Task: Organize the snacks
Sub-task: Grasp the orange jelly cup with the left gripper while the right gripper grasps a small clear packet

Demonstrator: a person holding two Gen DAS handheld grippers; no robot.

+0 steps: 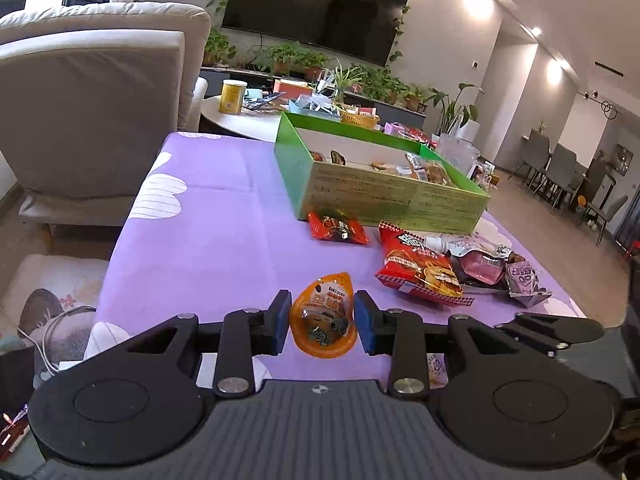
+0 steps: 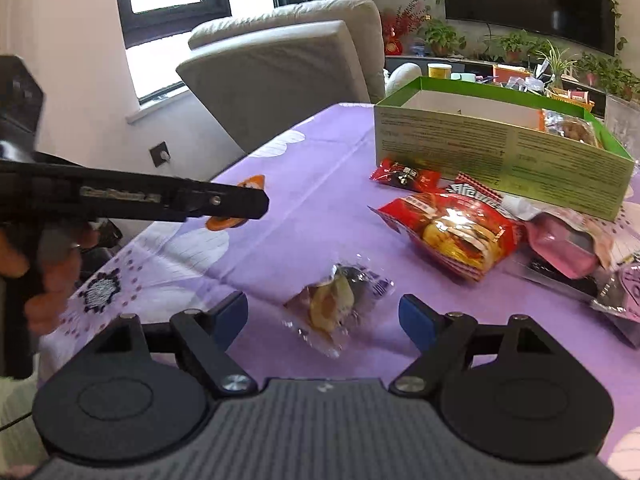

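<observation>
Our left gripper (image 1: 322, 322) is clamped on the orange pouch (image 1: 323, 308), in front of the green box (image 1: 384, 200). Our right gripper (image 2: 325, 318), jaws apart, straddles a clear-wrapped snack (image 2: 334, 300) without touching it, also in front of that box.

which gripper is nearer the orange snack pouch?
Left. The left gripper has the orange snack pouch between its blue pads, pressing its sides. The right gripper is off to the side, open around a clear-wrapped snack on the purple cloth.
</observation>
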